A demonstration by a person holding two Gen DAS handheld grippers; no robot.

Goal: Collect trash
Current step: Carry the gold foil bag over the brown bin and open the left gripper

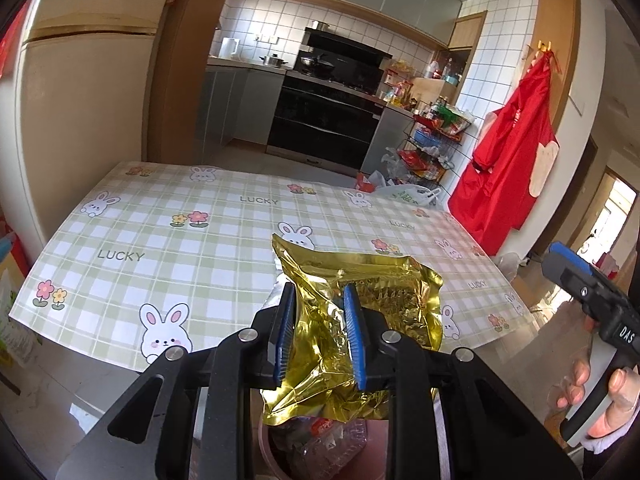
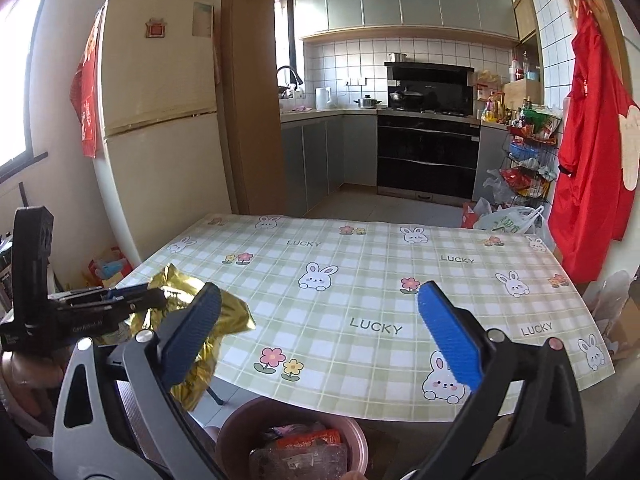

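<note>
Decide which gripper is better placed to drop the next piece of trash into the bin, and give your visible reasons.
Left. The left gripper already clamps the gold wrapper above the pink bin; the right gripper is open and empty.

The left gripper [image 1: 320, 332] held a crumpled gold foil wrapper [image 1: 360, 312] between its jaws, above a pink bin [image 1: 276, 452] of trash near the counter [image 1: 160, 232]. The right gripper [image 1: 592, 296] showed at far right.

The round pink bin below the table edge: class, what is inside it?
Inside the round pink bin lie clear crumpled plastic packaging and a red-orange wrapper. Anything deeper is covered by these.
</note>
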